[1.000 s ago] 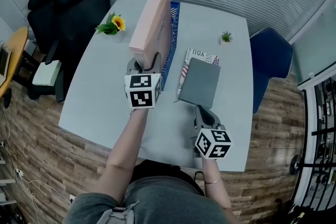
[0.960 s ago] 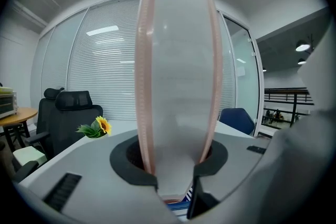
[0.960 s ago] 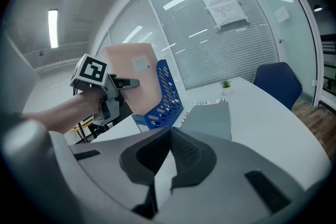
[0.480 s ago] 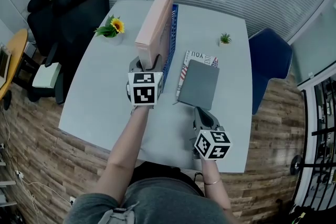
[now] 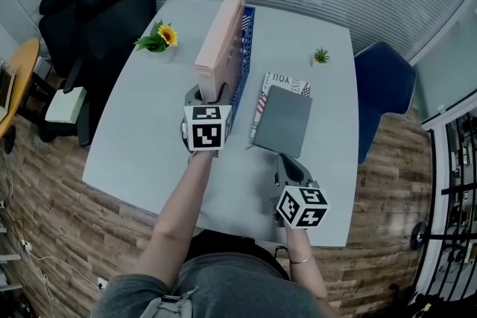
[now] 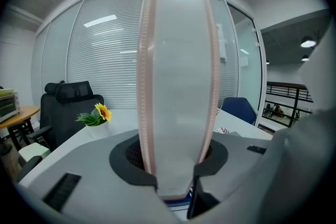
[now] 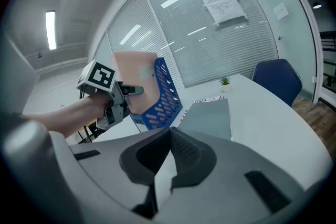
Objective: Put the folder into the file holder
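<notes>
My left gripper point(image 5: 211, 91) is shut on the near edge of a thick pink folder point(image 5: 220, 41), which it holds upright on edge. In the left gripper view the folder point(image 6: 176, 86) fills the middle, pinched between the jaws point(image 6: 176, 186). The blue mesh file holder point(image 5: 240, 71) stands just right of the folder. In the right gripper view the folder's point(image 7: 137, 78) lower part is hidden behind the holder's wall point(image 7: 165, 93). My right gripper point(image 5: 287, 164) stays low near the table's front edge, shut with nothing in it point(image 7: 157, 186).
A grey book point(image 5: 283, 119) lies on a magazine point(image 5: 285, 78) right of the holder. A sunflower pot point(image 5: 160, 36) stands at the far left and a small plant point(image 5: 320, 54) at the far right. A black chair point(image 5: 97, 18) and a blue chair point(image 5: 384, 86) flank the table.
The left gripper has sunk a little with the folder, which now stands more upright and closer against the blue holder. The right gripper has not moved.
</notes>
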